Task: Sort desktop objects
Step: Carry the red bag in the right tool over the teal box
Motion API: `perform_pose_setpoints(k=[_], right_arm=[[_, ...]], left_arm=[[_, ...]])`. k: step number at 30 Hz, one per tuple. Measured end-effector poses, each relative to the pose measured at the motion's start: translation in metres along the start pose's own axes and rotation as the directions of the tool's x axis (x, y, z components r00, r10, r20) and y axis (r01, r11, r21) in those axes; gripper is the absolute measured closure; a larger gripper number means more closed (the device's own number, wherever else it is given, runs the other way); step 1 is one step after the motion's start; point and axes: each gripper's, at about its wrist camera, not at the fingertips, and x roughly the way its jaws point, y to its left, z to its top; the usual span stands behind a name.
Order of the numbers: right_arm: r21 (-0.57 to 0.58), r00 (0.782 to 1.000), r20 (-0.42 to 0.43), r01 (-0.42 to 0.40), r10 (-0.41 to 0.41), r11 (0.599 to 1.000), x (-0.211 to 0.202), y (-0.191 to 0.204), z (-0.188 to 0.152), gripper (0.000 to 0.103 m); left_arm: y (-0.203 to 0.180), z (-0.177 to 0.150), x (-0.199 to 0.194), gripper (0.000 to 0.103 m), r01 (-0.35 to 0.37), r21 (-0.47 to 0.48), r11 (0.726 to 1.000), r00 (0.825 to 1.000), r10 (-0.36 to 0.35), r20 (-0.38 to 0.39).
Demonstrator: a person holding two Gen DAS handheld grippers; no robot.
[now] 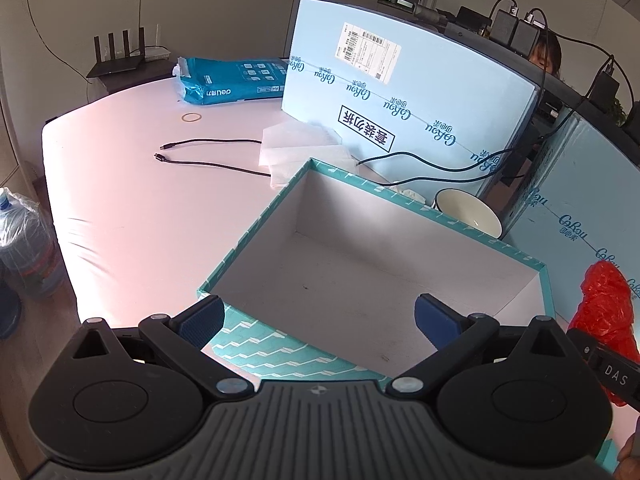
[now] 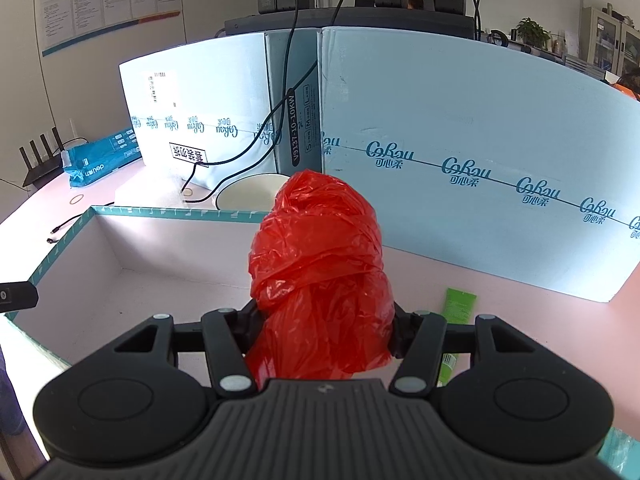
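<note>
An open teal box (image 1: 256,224) with a white, bare inside stands on the pink table. My left gripper (image 1: 320,316) hovers over the box's near corner, its blue pads (image 1: 204,316) wide apart and open with nothing between them. A crumpled red plastic bag (image 2: 320,264) sticks up out of my right gripper (image 2: 324,328), which is shut on the bag's lower part at the right side of the box (image 2: 172,213). In the left wrist view the red bag (image 1: 606,308) shows at the right edge.
A white bowl (image 1: 468,212) sits behind the box beside upright light-blue cardboard panels (image 1: 400,92). Black cables (image 1: 208,164), white tissues (image 1: 300,148), a rubber band (image 1: 191,117) and a blue paper pack (image 1: 232,80) lie on the table. A green tube (image 2: 460,306) lies right of the bag.
</note>
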Motion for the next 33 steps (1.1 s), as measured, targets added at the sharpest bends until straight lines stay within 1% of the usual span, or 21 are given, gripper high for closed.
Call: perform_pose_setpoints(k=[18, 25, 33], right_arm=[[-0.007, 0.999, -0.008, -0.043, 0.043, 0.999, 0.014, 0.025, 0.003, 0.044], [-0.007, 0.999, -0.011, -0.051, 0.051, 0.999, 0.019, 0.030, 0.005, 0.044], [-0.009, 0.998, -0.022, -0.059, 0.058, 0.998, 0.023, 0.034, 0.004, 0.044]], left_arm=[[0.017, 0.014, 0.010, 0.001, -0.022, -0.009, 1.000, 1.000, 0.022, -0.006], [0.017, 0.017, 0.014, 0.001, -0.019, -0.001, 1.000, 1.000, 0.019, -0.008], [0.018, 0.018, 0.020, 0.001, -0.020, -0.001, 1.000, 0.999, 0.020, -0.028]])
